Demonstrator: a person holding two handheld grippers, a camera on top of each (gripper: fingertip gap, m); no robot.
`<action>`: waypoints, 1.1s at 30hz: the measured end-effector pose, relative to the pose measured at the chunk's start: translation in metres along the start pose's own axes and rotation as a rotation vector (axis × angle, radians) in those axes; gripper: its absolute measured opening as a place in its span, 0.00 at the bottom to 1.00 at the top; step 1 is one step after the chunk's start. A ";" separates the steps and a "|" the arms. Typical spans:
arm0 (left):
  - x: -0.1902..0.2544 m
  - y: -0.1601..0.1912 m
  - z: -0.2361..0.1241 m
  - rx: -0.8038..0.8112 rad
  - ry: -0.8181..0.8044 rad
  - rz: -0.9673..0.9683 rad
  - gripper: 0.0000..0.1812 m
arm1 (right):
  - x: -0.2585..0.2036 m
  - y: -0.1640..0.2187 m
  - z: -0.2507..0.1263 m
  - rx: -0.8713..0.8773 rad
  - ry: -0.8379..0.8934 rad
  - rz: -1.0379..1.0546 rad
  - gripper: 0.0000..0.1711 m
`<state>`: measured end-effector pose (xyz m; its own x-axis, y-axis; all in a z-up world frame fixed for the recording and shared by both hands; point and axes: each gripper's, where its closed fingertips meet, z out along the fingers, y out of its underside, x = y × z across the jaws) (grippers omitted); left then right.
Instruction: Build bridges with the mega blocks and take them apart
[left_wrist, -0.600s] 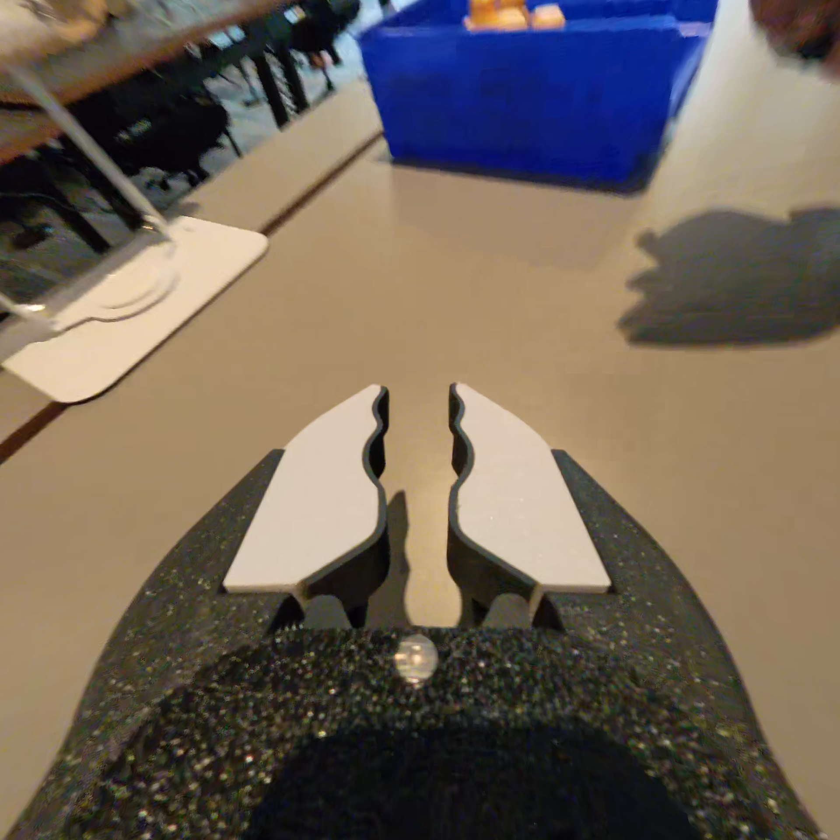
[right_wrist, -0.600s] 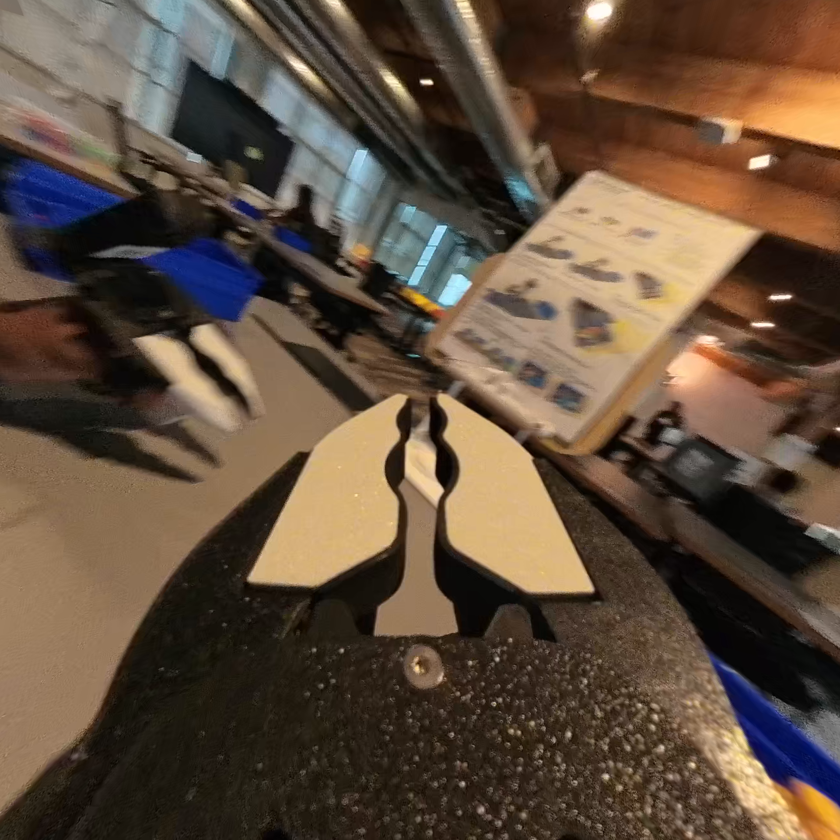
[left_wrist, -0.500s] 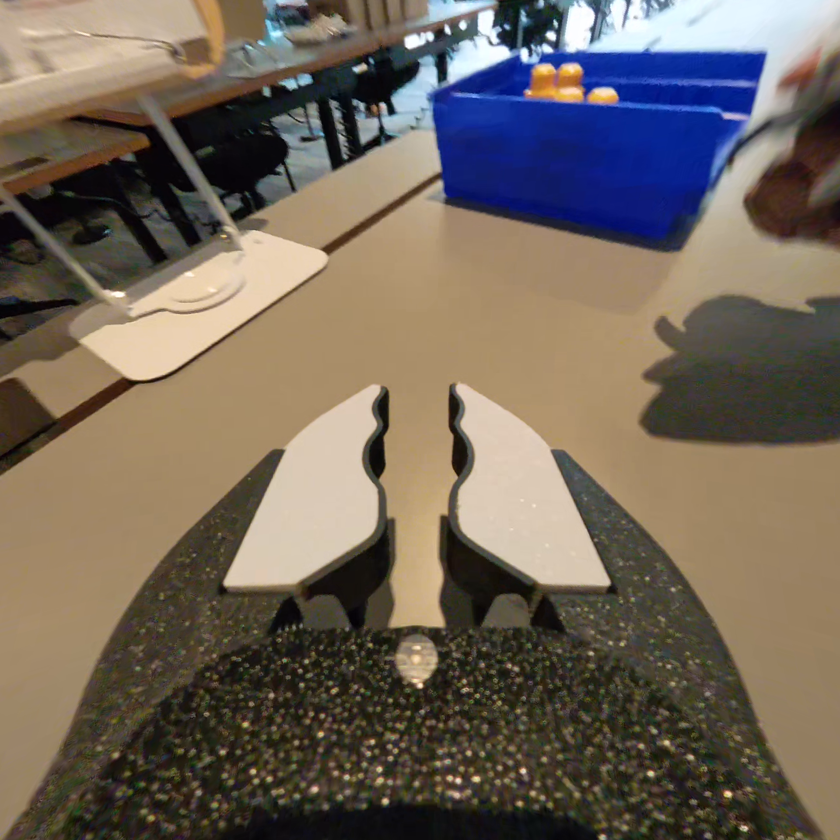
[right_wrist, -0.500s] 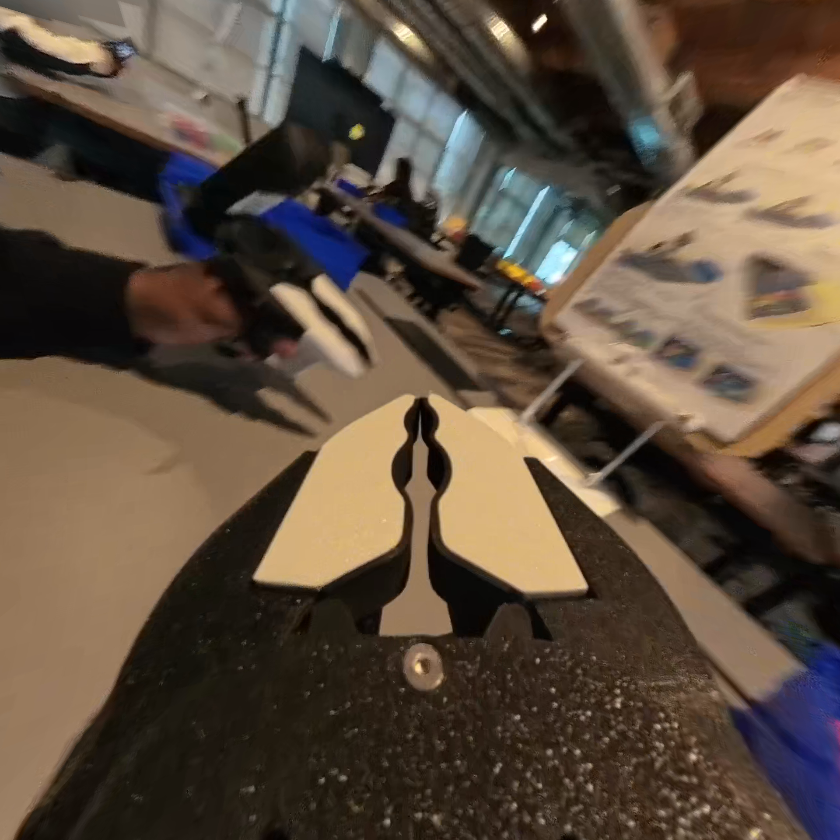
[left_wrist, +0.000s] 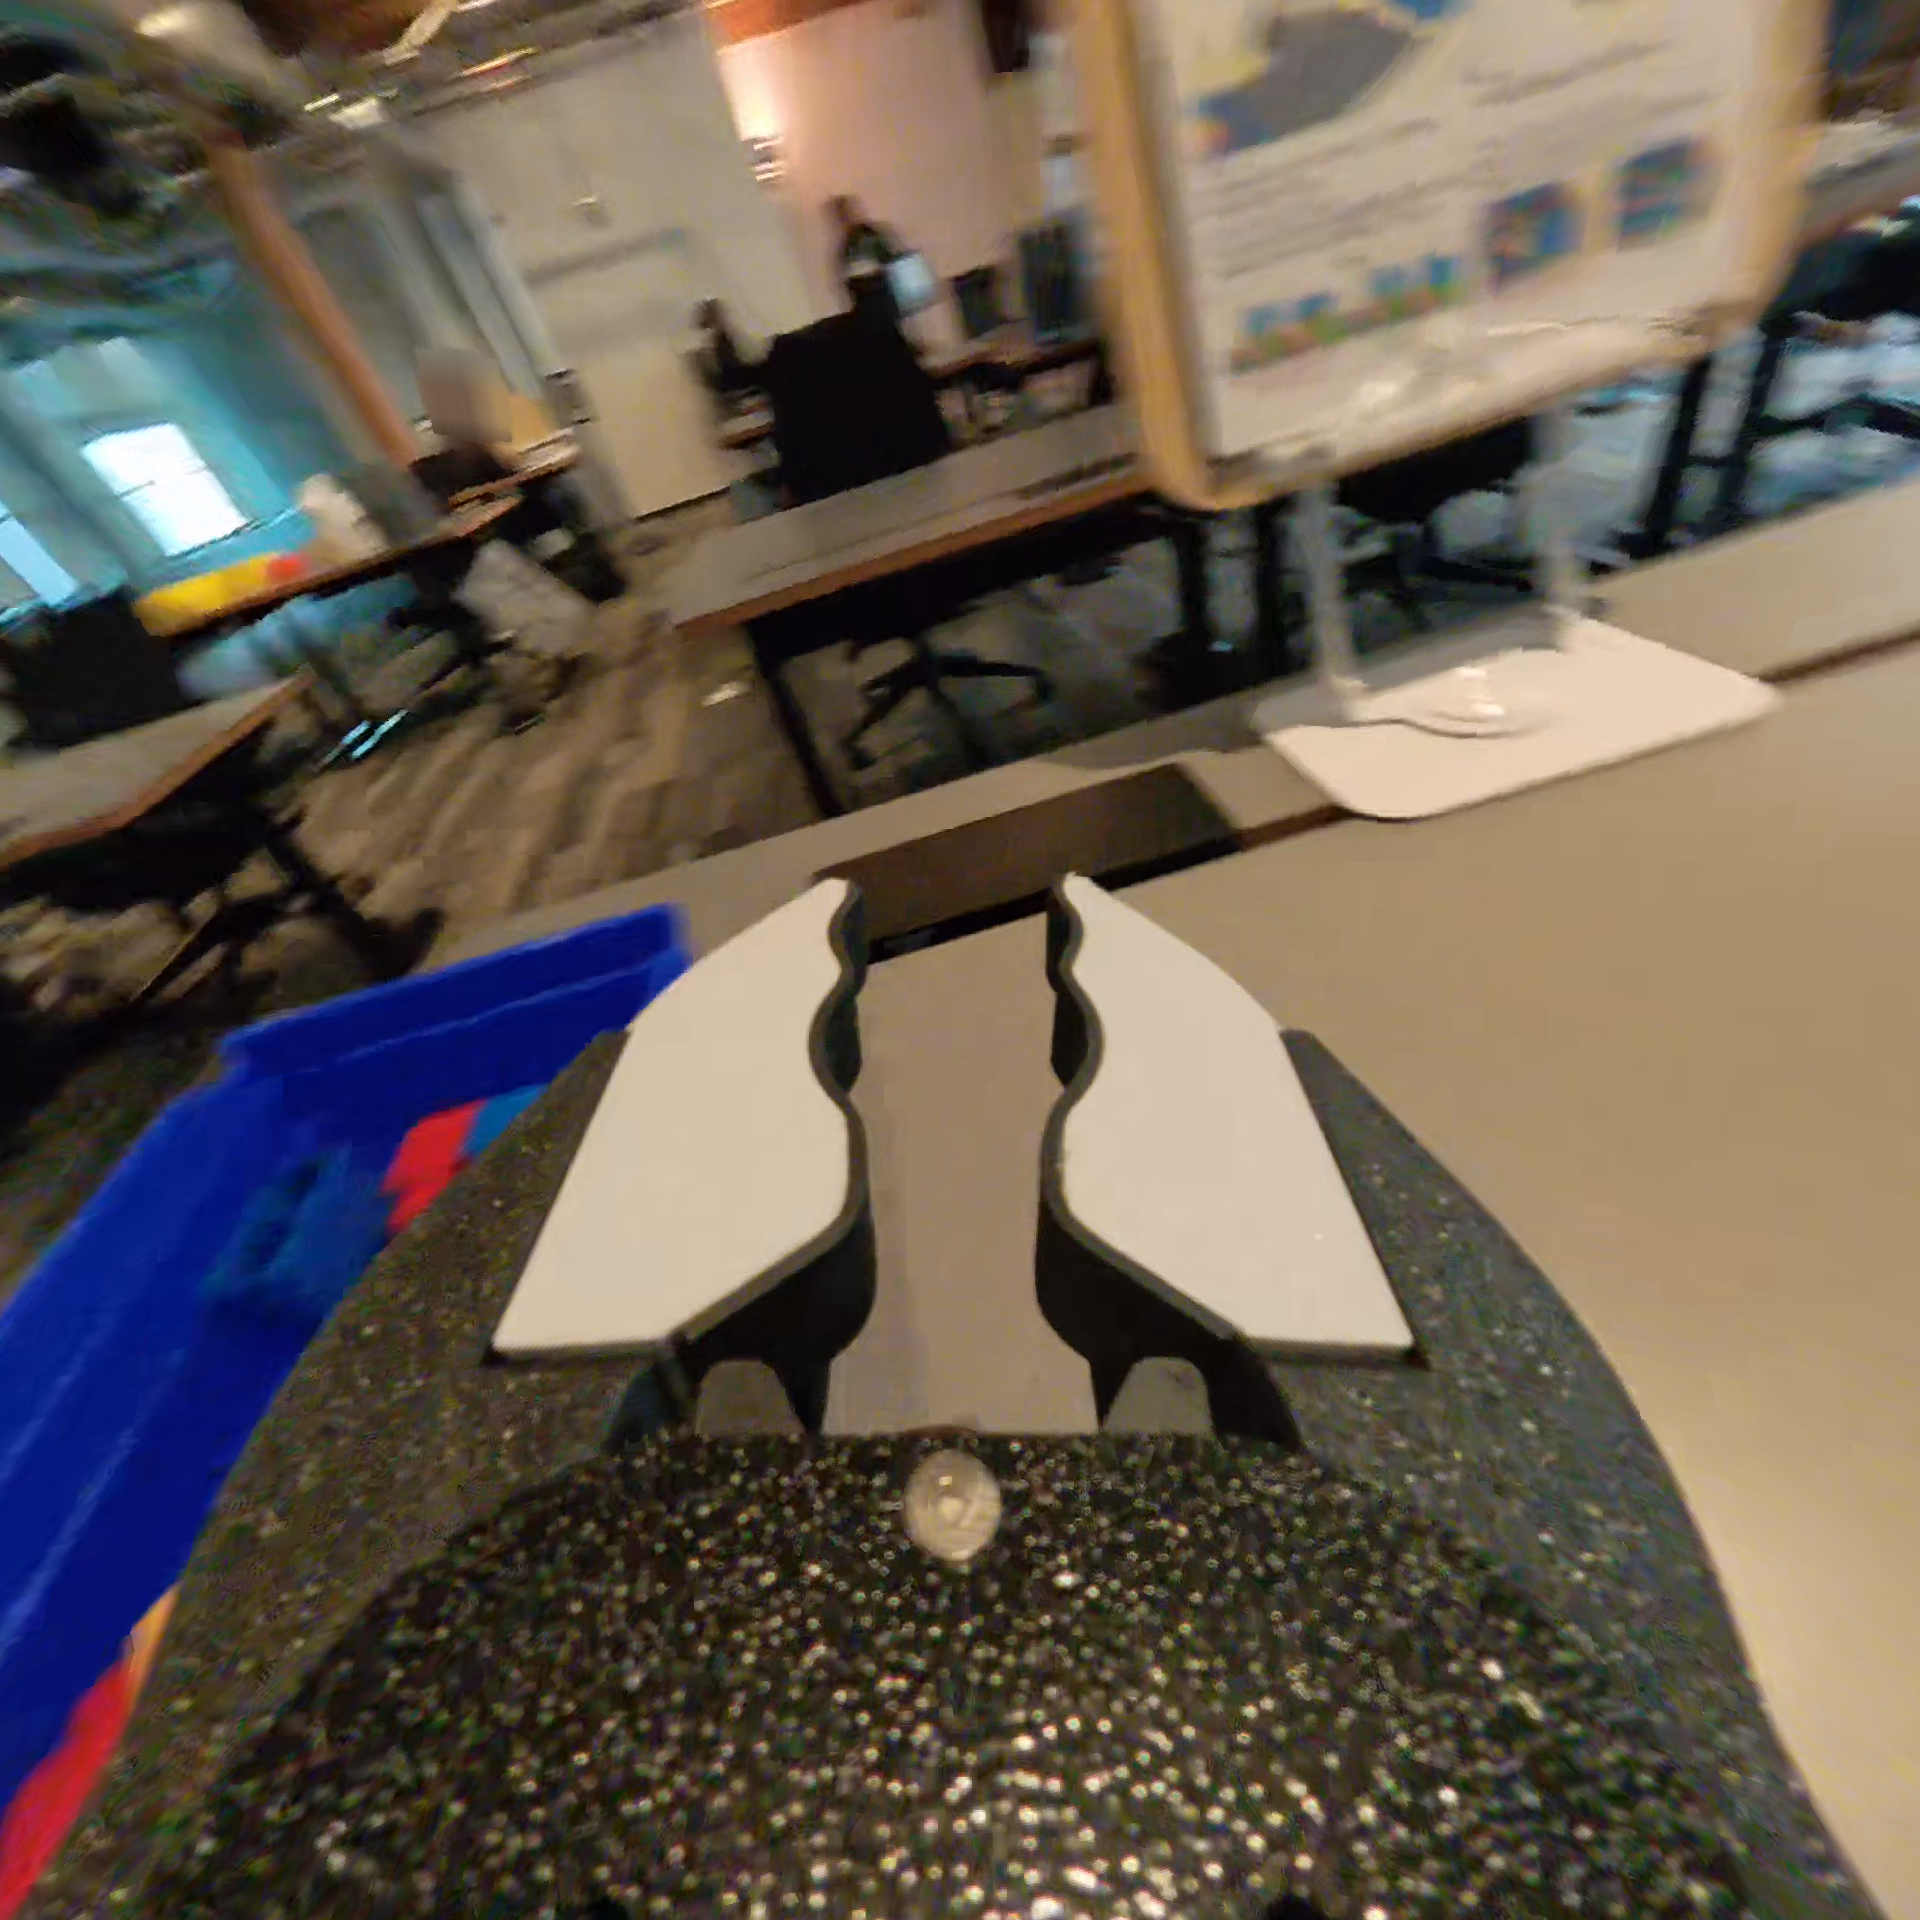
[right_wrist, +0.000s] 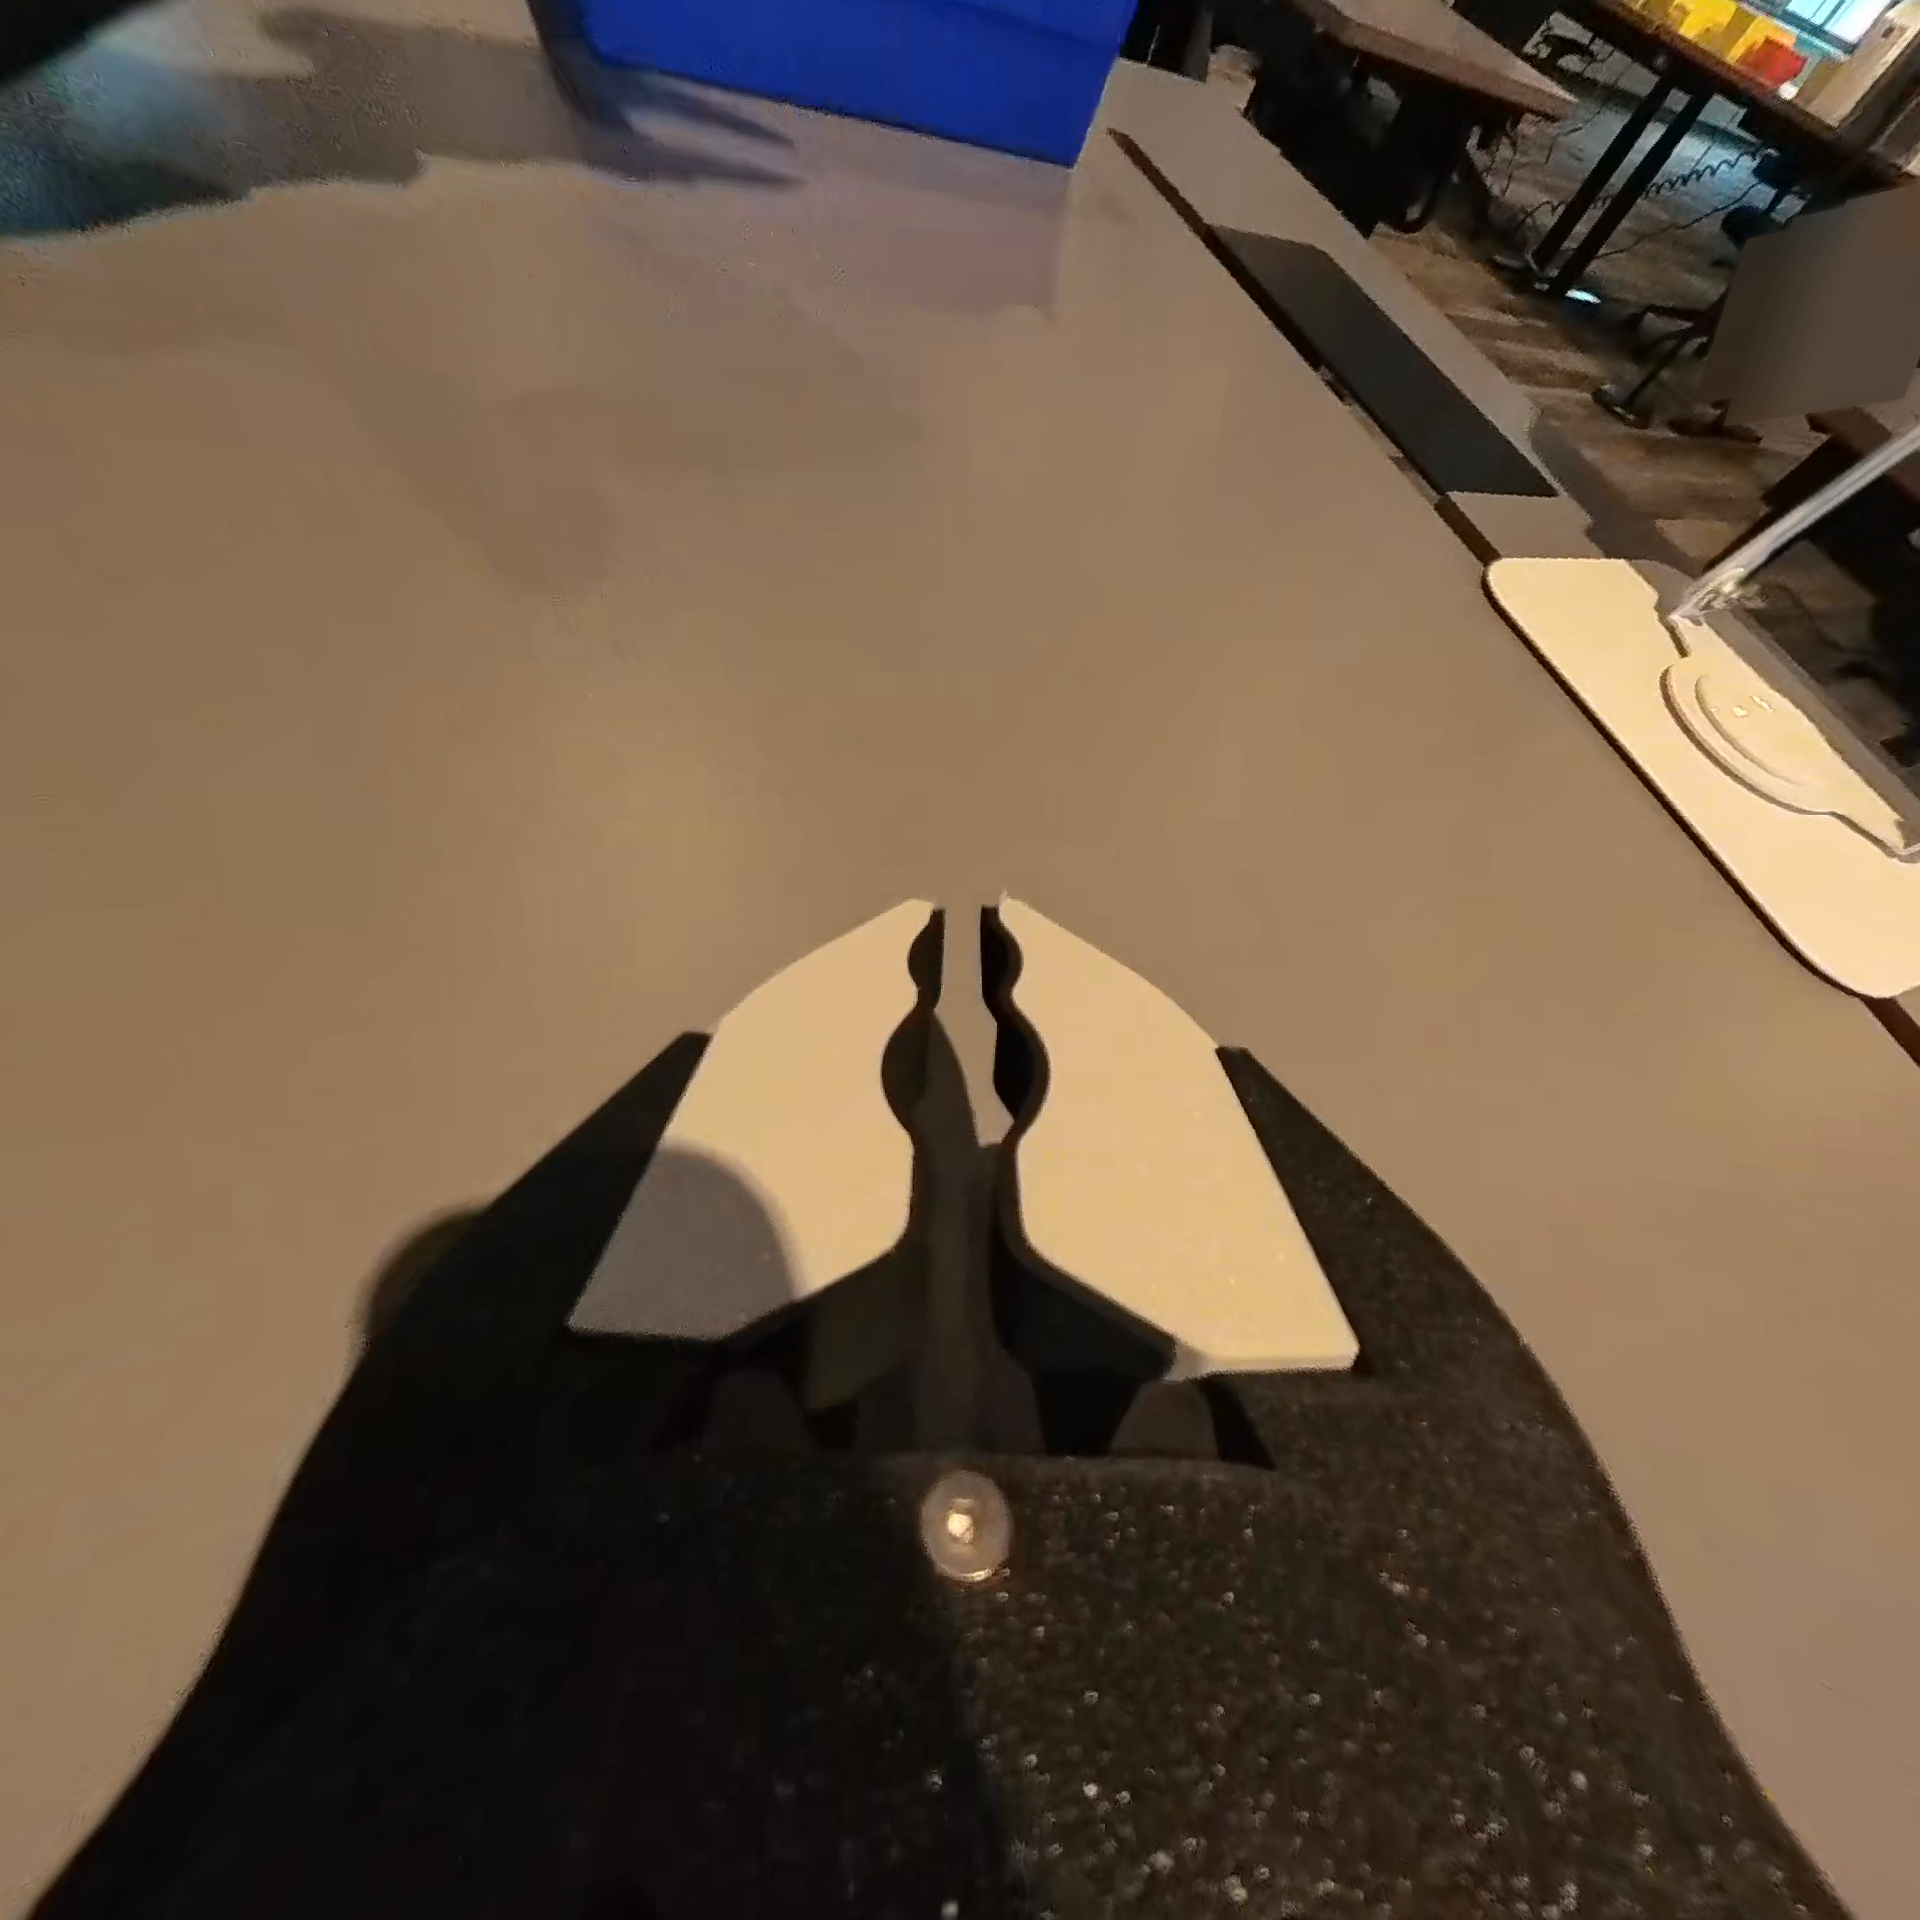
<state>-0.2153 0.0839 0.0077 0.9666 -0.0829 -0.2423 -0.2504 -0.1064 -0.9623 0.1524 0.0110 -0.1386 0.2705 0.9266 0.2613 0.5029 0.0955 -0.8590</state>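
My left gripper (left_wrist: 951, 894) is open and empty, held above the grey table (left_wrist: 1507, 1091) near its far edge. A blue bin (left_wrist: 312, 1049) sits just to its lower left, with red mega blocks (left_wrist: 436, 1153) and blue and orange ones inside, partly hidden by the gripper body. My right gripper (right_wrist: 964, 909) is shut with only a thin slit at the tips, empty, pointing down at the bare table (right_wrist: 623, 623). A blue bin (right_wrist: 831, 52) stands far ahead of it. No built bridge is in view.
A white stand base (left_wrist: 1507, 717) with clear legs holds a poster board (left_wrist: 1455, 208) at the table's edge; the base also shows in the right wrist view (right_wrist: 1714, 748). A dark slot (right_wrist: 1382, 364) runs along the edge. Other tables and seated people lie beyond. My hands' fingertips stand some 40 cm from each other.
The left view has swung from facing a bin across the table to the table's edge, with a bin at lower left, and its jaws stand a little wider. The right view has tipped down onto the table.
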 end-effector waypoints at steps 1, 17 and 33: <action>-0.033 0.005 -0.013 -0.007 -0.070 -0.053 0.18 | -0.002 0.001 0.001 -0.011 0.000 -0.015 0.04; -0.159 0.188 -0.041 -0.886 -0.102 -0.452 0.26 | -0.008 0.011 0.011 -0.105 0.005 -0.090 0.05; -0.145 0.211 -0.042 -1.065 -0.054 -0.505 0.12 | -0.011 0.014 0.013 -0.123 0.005 -0.119 0.06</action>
<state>-0.4108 0.0321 -0.1550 0.9635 0.2452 0.1070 0.2675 -0.8902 -0.3687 0.1457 0.0066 -0.1590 0.2064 0.9096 0.3605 0.6284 0.1591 -0.7614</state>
